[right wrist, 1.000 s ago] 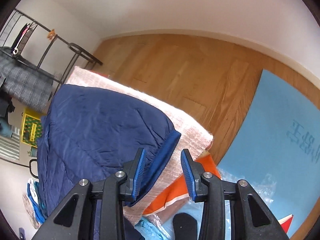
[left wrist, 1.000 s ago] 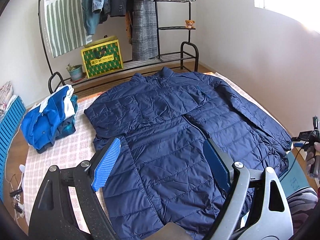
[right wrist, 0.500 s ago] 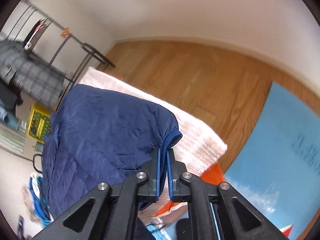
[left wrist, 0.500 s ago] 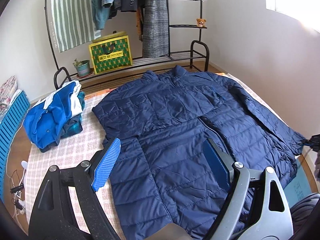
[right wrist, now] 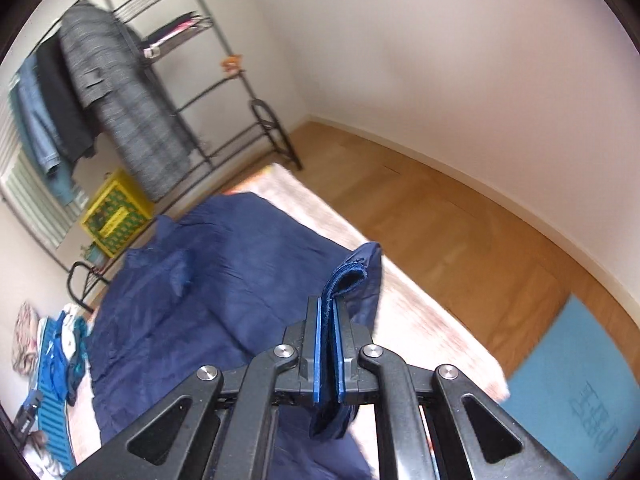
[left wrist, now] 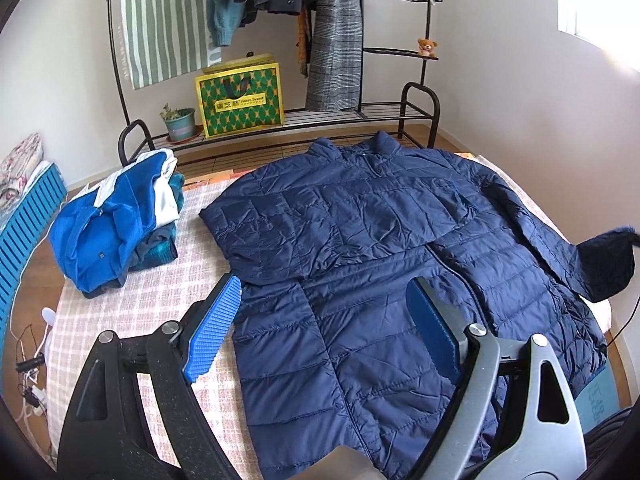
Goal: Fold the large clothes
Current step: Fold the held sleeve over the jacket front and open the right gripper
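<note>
A navy quilted jacket [left wrist: 360, 264] lies front up on a checked pink blanket [left wrist: 128, 320], its left sleeve folded across the chest. My left gripper [left wrist: 324, 320] is open and empty, hovering above the jacket's lower half. My right gripper [right wrist: 329, 328] is shut on the cuff [right wrist: 346, 276] of the jacket's right sleeve and holds it lifted off the blanket. The raised cuff also shows at the right edge of the left wrist view [left wrist: 608, 264]. The jacket body [right wrist: 192, 280] spreads to the left in the right wrist view.
A pile of folded blue and white clothes [left wrist: 116, 224] sits on the blanket's far left. A black clothes rack [left wrist: 280, 40] with hanging garments, a yellow-green bag [left wrist: 240, 100] and a potted plant [left wrist: 180, 120] stands behind. Wooden floor [right wrist: 460, 220] and a blue mat [right wrist: 580, 392] lie right.
My right gripper closed on the sleeve cuff and lifted it up and inward. My left gripper stayed open while rising, so its view now shows more of the room.
</note>
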A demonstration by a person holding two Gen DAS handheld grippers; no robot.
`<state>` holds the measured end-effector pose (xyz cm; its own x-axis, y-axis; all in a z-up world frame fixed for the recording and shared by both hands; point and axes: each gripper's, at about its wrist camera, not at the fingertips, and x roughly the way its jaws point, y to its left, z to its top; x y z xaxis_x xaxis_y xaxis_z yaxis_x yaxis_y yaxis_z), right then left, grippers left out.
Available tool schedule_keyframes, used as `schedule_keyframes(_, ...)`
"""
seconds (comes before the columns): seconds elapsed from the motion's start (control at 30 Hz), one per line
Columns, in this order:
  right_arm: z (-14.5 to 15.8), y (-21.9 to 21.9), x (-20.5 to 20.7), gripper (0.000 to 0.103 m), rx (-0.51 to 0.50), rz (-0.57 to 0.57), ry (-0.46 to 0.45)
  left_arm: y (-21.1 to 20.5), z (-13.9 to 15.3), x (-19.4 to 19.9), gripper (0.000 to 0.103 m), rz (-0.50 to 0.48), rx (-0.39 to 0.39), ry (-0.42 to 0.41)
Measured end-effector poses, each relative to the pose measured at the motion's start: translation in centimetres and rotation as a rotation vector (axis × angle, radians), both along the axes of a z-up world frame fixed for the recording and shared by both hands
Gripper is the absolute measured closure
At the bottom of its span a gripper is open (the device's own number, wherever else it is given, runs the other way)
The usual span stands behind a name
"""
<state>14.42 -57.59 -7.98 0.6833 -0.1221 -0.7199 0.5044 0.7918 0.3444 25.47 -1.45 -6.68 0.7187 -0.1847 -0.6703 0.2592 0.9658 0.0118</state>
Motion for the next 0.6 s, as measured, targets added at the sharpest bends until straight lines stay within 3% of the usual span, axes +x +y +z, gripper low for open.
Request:
schedule_keyframes(0.37,5.6,10.7,13.7,0.100,-0.060,0.253,-0.093,3.5,1.0,1.4,0.016,0.081,-0.010,-0.043)
schedule_keyframes(0.6,7.7,19.0,20.4,0.100,-0.108,0.454,-0.085,5.9,1.4,1.4,0.016,0.116,-0.035,-0.052)
